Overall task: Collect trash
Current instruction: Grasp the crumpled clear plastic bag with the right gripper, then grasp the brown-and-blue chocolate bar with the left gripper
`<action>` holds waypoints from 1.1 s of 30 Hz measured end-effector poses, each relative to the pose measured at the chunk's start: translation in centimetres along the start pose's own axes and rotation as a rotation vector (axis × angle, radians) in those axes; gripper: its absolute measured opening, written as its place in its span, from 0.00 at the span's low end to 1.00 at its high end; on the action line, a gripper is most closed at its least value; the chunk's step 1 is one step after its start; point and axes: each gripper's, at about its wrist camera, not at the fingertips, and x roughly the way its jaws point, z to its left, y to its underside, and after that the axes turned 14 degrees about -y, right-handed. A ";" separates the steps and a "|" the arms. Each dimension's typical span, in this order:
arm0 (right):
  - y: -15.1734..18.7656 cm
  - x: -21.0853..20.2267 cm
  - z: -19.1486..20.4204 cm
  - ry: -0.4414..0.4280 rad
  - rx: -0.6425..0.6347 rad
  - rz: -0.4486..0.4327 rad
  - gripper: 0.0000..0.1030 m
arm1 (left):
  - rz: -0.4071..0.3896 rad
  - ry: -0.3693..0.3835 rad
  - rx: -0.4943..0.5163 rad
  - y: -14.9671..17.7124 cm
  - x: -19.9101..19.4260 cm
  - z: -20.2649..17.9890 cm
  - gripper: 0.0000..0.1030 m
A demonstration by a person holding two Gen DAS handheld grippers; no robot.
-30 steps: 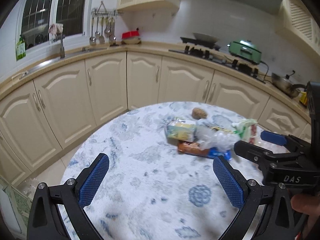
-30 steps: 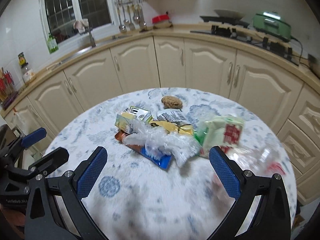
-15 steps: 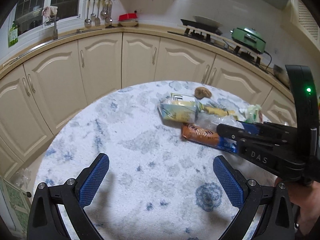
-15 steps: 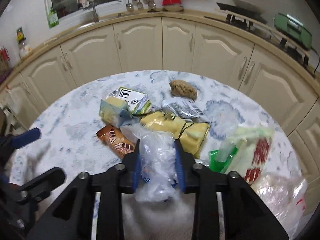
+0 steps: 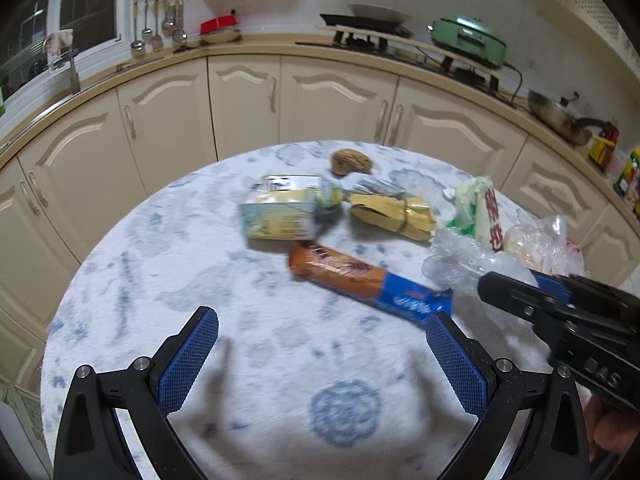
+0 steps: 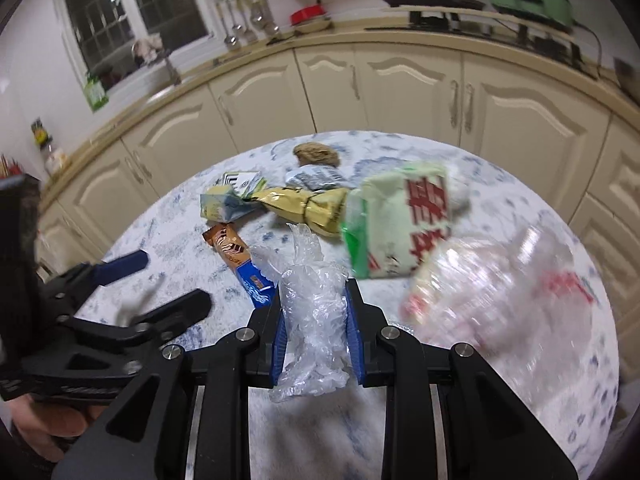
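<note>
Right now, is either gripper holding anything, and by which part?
The right gripper pinches the crumpled clear plastic wrap around its middle. The left gripper is open, holding nothing.

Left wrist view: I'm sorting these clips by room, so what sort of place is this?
Most likely a home kitchen: cream cabinets under a curved counter, a gas hob, and ladles hanging on a wall rack near the window.

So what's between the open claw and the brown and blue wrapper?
Nothing: in the left wrist view, only bare tablecloth lies between the left claw and the wrapper.
</note>
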 end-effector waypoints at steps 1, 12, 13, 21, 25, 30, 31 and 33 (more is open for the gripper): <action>0.2 -0.4 -0.3 -0.001 0.013 -0.014 0.25 | -0.001 -0.006 0.005 -0.3 0.2 -0.6 0.99; 0.9 -2.0 -3.4 -0.117 0.131 -0.090 0.25 | 0.047 -0.053 0.007 -2.6 5.8 -5.6 0.77; 0.9 -1.9 -3.3 -0.125 0.130 -0.087 0.25 | 0.042 -0.047 0.019 -2.5 5.8 -5.5 0.74; 1.6 -1.5 -2.5 -0.148 0.114 -0.077 0.25 | 0.061 -0.006 0.026 -1.8 5.7 -3.3 0.65; 1.6 -1.6 -2.4 -0.141 0.111 -0.074 0.25 | 0.031 -0.059 0.008 -1.3 5.1 -3.5 0.86; 1.6 -1.7 -2.6 -0.140 0.117 -0.077 0.25 | 0.023 -0.042 0.041 -0.5 5.2 -4.1 0.34; 1.6 -1.8 -2.6 -0.141 0.115 -0.076 0.25 | 0.024 -0.019 0.051 -0.3 5.0 -4.1 0.30; 1.7 -2.0 -2.4 -0.143 0.110 -0.075 0.25 | 0.027 0.030 0.077 0.5 4.3 -3.9 0.15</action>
